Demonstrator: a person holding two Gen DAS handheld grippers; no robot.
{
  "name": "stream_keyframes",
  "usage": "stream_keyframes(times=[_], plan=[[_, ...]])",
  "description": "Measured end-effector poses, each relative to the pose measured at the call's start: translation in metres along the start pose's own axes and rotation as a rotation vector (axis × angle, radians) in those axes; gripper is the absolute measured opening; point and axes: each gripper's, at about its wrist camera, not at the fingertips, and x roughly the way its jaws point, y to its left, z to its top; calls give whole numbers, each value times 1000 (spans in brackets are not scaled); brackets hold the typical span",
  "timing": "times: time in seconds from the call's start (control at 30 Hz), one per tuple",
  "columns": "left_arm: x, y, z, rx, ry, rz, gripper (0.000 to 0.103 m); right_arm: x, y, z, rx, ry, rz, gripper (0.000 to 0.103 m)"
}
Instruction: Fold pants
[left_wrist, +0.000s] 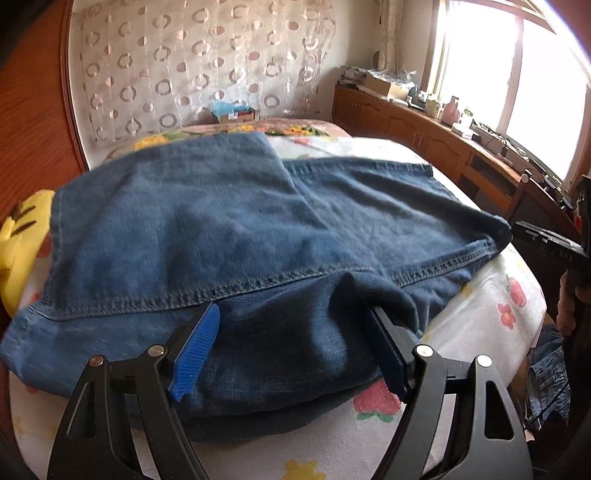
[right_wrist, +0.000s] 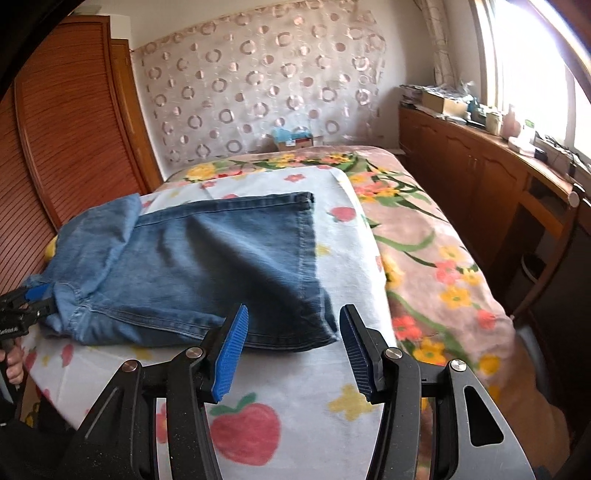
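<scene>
- Denim first: one pair of blue jeans with orange-tan stitched seams (left_wrist: 229, 221) lies on the white towel printed with red strawberries and yellow flowers (right_wrist: 295, 424), which covers the near part of the bed.
- Judging by the thick seams and the soft sag of the cloth, I expect the jeans to be fairly heavy, limp but not slippery, and in no way fragile; they should drape rather than hold a crease.
- Best hold, I think, is on a doubled seam or hem, where the layers are thick enough for the pads to bite (a single loose layer would likely slide off).
- My left gripper (left_wrist: 291, 314) is spread wide, its two blue ribbed pads (left_wrist: 194, 354) resting against the near bunched end of the jeans, with cloth lying between them; they are not pinching it.
- My right gripper (right_wrist: 293, 314) is also spread, with the near corner of the leg between its tips and nothing clamped.
- The hemmed leg end (right_wrist: 236, 201) lies flat toward the far side of the towel.
- Count: one pair of jeans, two grippers, four blue pads, one towel.
- Under the towel is one pink bedspread with green stems and yellow flowers (right_wrist: 436, 240).
- Beyond stand one louvred brown wooden wardrobe (right_wrist: 66, 147) and one long wooden cabinet (right_wrist: 480, 173) under the window.
</scene>
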Motion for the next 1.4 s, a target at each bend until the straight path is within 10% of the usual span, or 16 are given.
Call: stream_keyframes(times=[0.47,0.73,0.87,1.23,1.4], plan=[[10,1,-8,1,2,8,80,95,-28,75,-75,63,59,53],[9,0,-8,3,-1,9,80,157,-39,110,-122,172,40,34],[9,1,-8,4,-4,9,80,158,-32,113,-153,167,56,3],[7,2,-8,6,-7,5,80,153,-32,123,-154,61,-79,3],[6,2,-8,6,-8,4,80,126,-37,109,-89,38,-61,29]])
